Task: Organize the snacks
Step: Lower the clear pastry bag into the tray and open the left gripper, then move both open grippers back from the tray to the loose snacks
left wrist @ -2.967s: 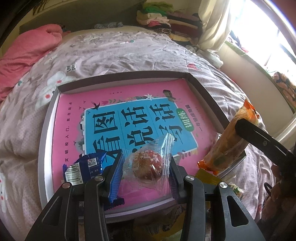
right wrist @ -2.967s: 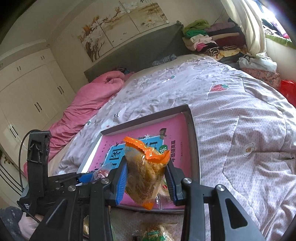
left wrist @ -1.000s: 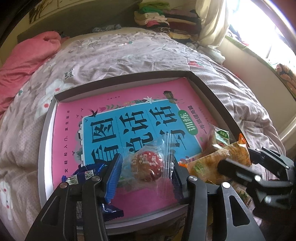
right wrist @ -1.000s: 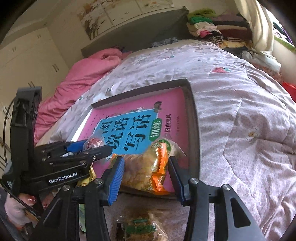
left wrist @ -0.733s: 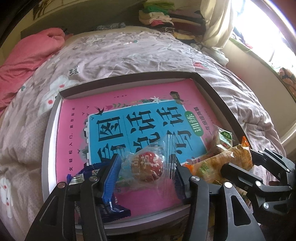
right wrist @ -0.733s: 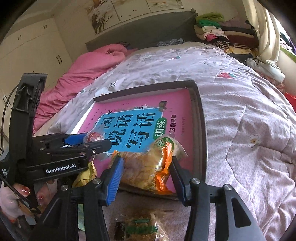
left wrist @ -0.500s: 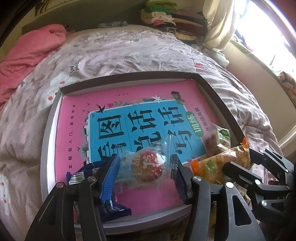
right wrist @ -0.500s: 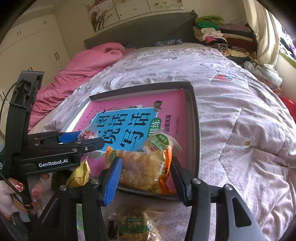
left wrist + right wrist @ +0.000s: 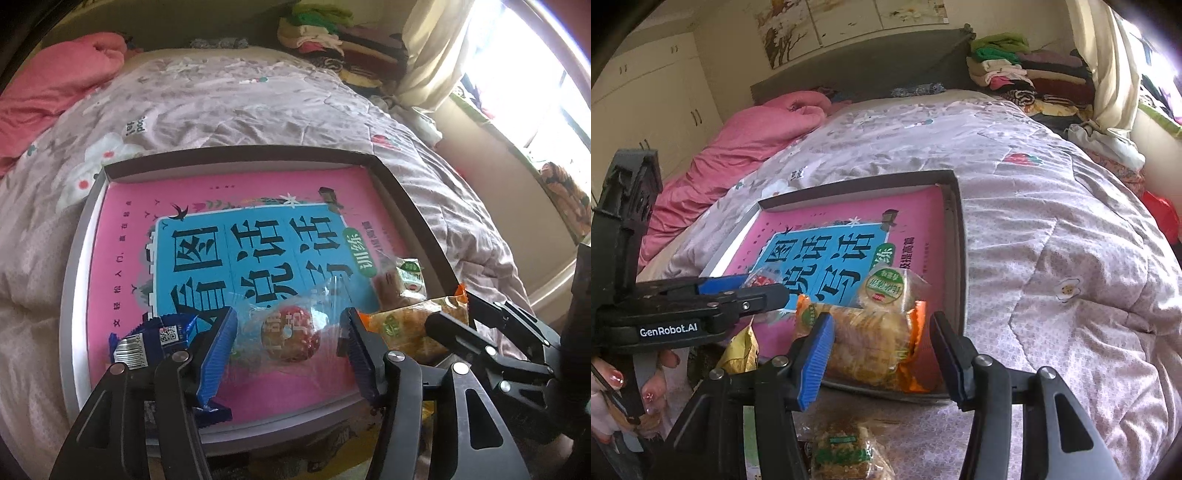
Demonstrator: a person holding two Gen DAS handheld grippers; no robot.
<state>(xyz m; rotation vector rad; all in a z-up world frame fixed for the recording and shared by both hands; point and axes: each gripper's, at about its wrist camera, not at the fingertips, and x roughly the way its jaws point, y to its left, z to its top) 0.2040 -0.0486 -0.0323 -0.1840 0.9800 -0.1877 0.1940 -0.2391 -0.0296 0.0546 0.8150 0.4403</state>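
Observation:
A grey tray [image 9: 70,295] on the bed holds a pink and blue book [image 9: 258,199]. A red round snack in a clear wrapper [image 9: 290,334] lies on the book between the fingers of my left gripper [image 9: 290,317]. Its pads stand clear of the wrapper, so it is open. An orange bag of snacks [image 9: 871,343] lies in the tray's near right corner between the fingers of my right gripper [image 9: 882,319], open too, with a gap at the right finger. A green-labelled cake [image 9: 886,288] rests just behind the bag. A blue wrapped snack [image 9: 147,339] lies left of my left gripper.
Another packed snack [image 9: 842,450] lies on the quilt in front of the tray, and a yellow pack [image 9: 742,350] sits by its near edge. A hand [image 9: 613,387] holds the left gripper [image 9: 764,286]. Pink bedding [image 9: 746,147] and stacked clothes [image 9: 1015,70] lie far back.
The orange bag came down from above the tray's right edge into the tray. The fingers of both grippers have spread a little from their snacks. The cameras tilted slightly.

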